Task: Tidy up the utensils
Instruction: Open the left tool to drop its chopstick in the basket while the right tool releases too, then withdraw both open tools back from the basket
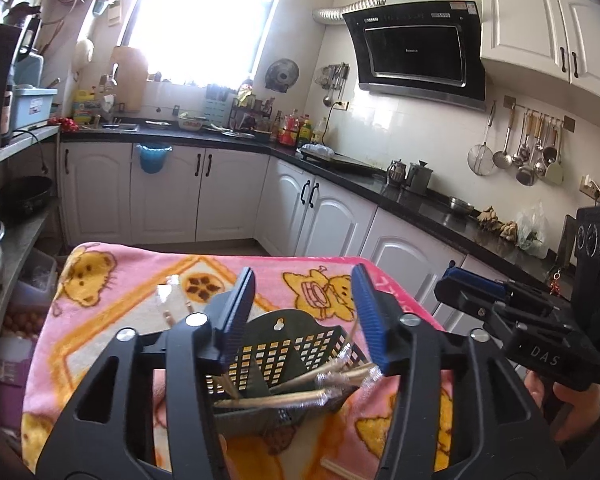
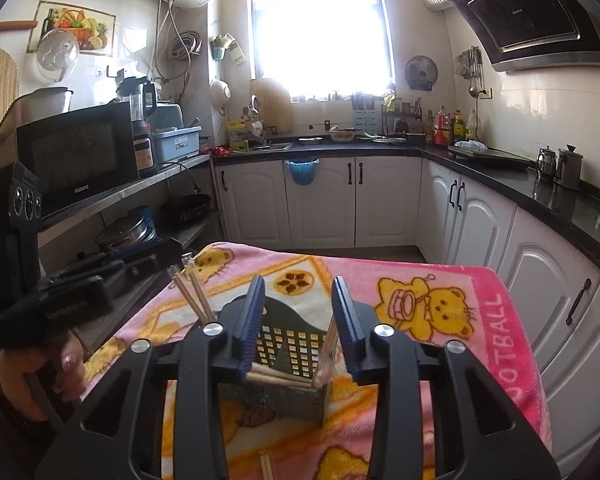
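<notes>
Now both my left tongs (image 1: 304, 316) and right tongs (image 2: 298, 326) stand apart, holding nothing, above the dark utensil basket (image 1: 284, 344) on the pink-blanketed desk (image 2: 440, 280). The chopsticks (image 1: 284, 398) inside look light, stiff and slippery; I'd pinch them mid-length.

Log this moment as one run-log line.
left hand-held gripper: open | right hand-held gripper: open | dark perforated plastic utensil basket: on pink cartoon blanket | wooden chopsticks: inside basket
</notes>
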Available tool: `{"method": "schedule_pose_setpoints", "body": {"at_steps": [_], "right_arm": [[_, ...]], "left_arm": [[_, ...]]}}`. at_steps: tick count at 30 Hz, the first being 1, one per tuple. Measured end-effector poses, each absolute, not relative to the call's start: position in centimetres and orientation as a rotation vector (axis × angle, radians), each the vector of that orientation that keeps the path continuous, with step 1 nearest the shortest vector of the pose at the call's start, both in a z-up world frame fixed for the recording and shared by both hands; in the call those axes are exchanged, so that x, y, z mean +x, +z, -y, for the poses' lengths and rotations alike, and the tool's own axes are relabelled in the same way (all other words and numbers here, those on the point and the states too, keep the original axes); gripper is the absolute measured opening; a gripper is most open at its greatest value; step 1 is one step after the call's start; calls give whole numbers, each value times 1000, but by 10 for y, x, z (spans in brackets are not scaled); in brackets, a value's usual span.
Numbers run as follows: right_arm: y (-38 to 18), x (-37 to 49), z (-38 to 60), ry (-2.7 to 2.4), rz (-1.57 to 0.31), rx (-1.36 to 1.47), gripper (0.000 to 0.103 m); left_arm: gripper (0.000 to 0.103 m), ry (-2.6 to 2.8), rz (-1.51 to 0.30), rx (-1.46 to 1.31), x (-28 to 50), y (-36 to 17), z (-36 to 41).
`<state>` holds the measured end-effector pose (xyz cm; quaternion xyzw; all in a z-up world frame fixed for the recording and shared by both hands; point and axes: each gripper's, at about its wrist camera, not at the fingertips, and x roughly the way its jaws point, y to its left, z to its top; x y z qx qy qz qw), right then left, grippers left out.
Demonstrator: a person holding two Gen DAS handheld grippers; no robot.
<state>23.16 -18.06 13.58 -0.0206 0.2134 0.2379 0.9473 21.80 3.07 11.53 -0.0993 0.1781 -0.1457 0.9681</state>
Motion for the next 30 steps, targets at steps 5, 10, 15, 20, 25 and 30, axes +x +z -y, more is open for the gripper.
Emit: {"method": "schedule_pose_setpoints", "body": {"at_steps": [5,10,15,20,25,30], "right_arm": [[136,209,189,489,-420,-45,46],[136,186,194,496,-397,-53,55],[132,162,194,503,-379,-67,67],[122,142,195,483,-368,-73,78],[111,126,194,456,-354,-94,87],[97,112,190,435,-348,-119,94]], "left_arm": [[66,-291,-353,-208,194,121,-34],[83,-275,-365,-219,173,114,-39],[92,-252,-383,-228,156,103,-44],[92,-250,-407,-230,144,92,-46],[92,-258,-445,-228,136,79,-42],[92,-245,-475,-209,129,62,-35]]}}
